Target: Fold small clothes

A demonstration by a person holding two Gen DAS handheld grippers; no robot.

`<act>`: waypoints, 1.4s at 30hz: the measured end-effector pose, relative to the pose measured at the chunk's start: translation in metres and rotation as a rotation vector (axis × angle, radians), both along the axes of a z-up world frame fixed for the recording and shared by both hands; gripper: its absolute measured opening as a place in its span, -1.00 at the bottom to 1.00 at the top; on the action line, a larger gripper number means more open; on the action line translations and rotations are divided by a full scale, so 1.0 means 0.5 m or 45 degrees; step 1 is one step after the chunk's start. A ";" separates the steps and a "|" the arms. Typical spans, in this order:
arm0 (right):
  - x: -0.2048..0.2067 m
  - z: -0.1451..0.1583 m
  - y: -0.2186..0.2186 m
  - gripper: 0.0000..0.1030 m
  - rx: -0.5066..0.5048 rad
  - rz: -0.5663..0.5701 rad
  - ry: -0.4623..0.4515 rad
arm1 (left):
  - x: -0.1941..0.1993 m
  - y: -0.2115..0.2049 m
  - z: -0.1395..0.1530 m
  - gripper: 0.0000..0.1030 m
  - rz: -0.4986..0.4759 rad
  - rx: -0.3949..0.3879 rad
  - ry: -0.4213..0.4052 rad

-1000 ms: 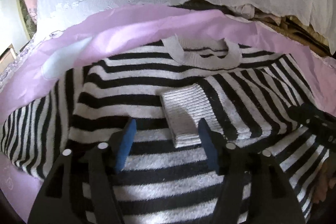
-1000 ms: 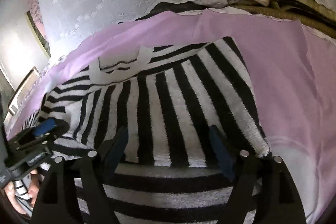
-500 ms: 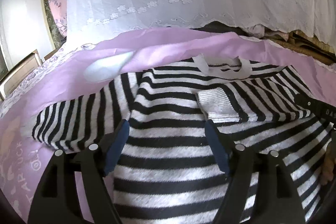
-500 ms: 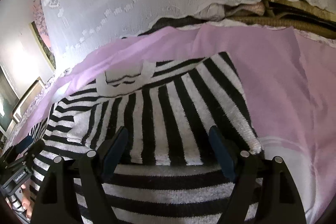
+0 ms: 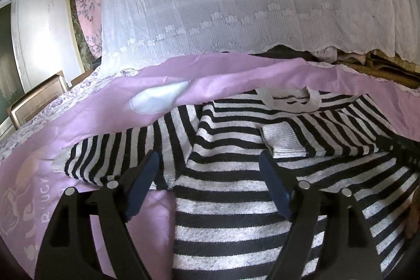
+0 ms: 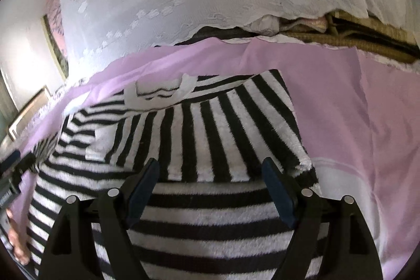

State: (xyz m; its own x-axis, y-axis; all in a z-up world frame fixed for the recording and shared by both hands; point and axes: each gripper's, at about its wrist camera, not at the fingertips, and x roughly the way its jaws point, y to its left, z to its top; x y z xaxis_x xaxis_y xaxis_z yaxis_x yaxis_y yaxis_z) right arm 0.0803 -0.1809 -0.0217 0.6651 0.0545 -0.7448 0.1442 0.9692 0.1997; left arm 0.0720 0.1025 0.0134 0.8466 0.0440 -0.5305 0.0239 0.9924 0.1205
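A black-and-white striped sweater (image 5: 236, 190) lies on a pink sheet (image 5: 105, 112), its white collar (image 5: 288, 99) at the far side. Its right sleeve is folded across the chest, with the white cuff (image 5: 283, 141) near the middle. Its left sleeve (image 5: 126, 148) lies spread out to the left. My left gripper (image 5: 210, 183) is open and empty above the sweater's left side. In the right wrist view, my right gripper (image 6: 210, 188) is open and empty above the sweater (image 6: 210, 138), near the folded sleeve's lower edge.
A white lace curtain (image 5: 249, 4) hangs behind the bed. Dark folded fabrics and a woven mat (image 6: 354, 30) lie at the back right. Wooden furniture (image 5: 36, 101) stands at the far left. Pink sheet (image 6: 354, 109) lies right of the sweater.
My left gripper has pulled back and shifted left, away from the cuff, bringing the spread left sleeve into view. My right gripper has drawn back slightly. Both stay open.
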 end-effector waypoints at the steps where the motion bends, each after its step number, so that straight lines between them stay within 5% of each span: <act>1: -0.004 0.003 0.009 0.60 -0.030 0.012 -0.003 | -0.002 0.002 0.002 0.49 0.000 -0.004 -0.002; 7: -0.023 0.016 0.035 0.74 -0.125 0.042 -0.023 | -0.008 0.025 0.007 0.57 0.003 -0.059 0.009; 13: -0.038 0.018 0.027 0.74 -0.111 0.026 -0.015 | 0.012 0.131 0.011 0.69 0.011 -0.296 0.092; 18: -0.042 0.013 0.013 0.75 -0.070 0.002 0.002 | 0.035 0.321 -0.013 0.69 0.152 -0.590 0.160; 23: -0.039 0.008 0.012 0.75 -0.061 0.001 0.020 | 0.036 0.528 -0.082 0.08 0.319 -1.014 0.252; 28: -0.039 0.005 0.010 0.75 -0.052 -0.001 0.027 | 0.032 0.604 -0.150 -0.08 0.349 -1.358 0.329; 33: -0.036 0.000 0.005 0.75 -0.030 -0.010 0.042 | 0.072 0.602 -0.157 -0.12 0.354 -1.369 0.351; 38: -0.034 -0.004 0.002 0.75 -0.020 -0.012 0.055 | 0.122 0.648 -0.197 -0.74 0.429 -1.477 0.345; 40: -0.033 -0.005 0.001 0.75 -0.017 -0.011 0.061 | 0.121 0.659 -0.209 -0.77 0.422 -1.534 0.328; 42: -0.032 -0.007 0.001 0.75 -0.013 -0.008 0.066 | 0.113 0.651 -0.192 -0.80 0.416 -1.472 0.311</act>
State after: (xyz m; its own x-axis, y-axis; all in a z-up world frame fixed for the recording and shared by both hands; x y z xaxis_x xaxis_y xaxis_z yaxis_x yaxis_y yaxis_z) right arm 0.0645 -0.1802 -0.0251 0.6260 0.0427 -0.7786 0.1599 0.9702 0.1818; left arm 0.1287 0.4280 -0.0827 0.7566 -0.3667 -0.5414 -0.3478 0.4754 -0.8081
